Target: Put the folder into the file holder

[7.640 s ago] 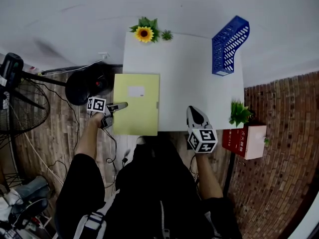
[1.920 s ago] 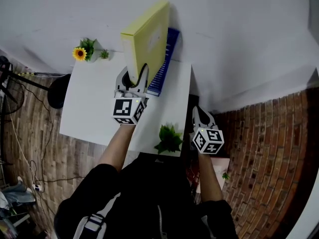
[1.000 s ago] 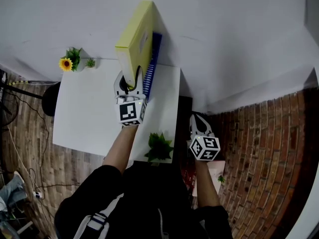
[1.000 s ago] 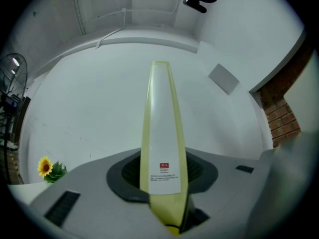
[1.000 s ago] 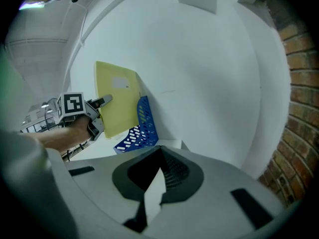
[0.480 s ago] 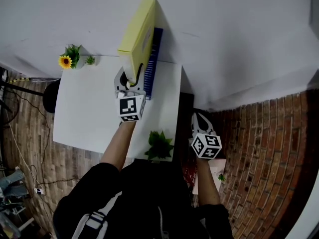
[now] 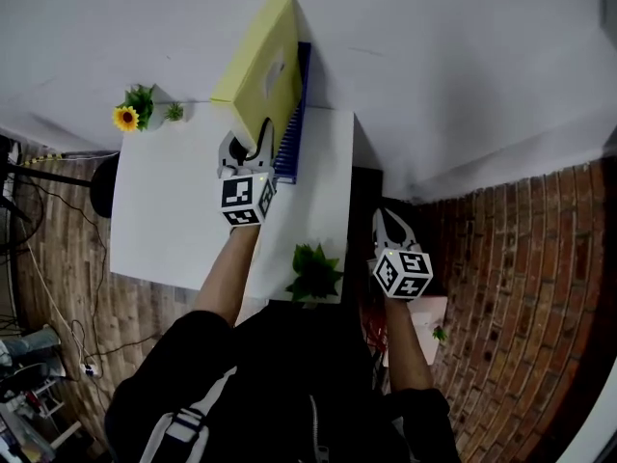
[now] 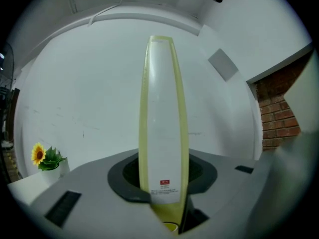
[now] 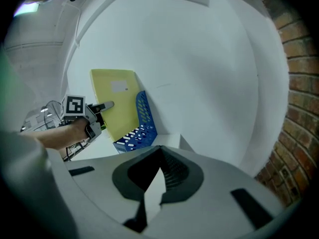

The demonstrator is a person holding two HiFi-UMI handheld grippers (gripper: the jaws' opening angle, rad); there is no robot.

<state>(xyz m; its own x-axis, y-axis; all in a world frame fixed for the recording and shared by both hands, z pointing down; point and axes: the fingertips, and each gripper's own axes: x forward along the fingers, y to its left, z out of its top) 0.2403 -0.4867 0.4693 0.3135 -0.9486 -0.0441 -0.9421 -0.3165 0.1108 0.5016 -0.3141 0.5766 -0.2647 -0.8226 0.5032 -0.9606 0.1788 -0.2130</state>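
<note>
At the far right corner of the desk, the left claw pinches the yellow folder low on its near edge; the jaws have just been closing, with the folder's spine between them and gripped. Folder stands on end, top leaning left, a white label on its right face. Blue file holder stands just to the right of the folder, backed against the white wall; folder and holder appear to touch, but whether the lower edge sits inside the holder cannot be told. Right claw hangs off the desk's right side, near the brick wall; its jaws are pressed together at the tips, nothing between them. Sunflower at the far left corner; green plant at the near edge; both well apart from the folder.
</note>
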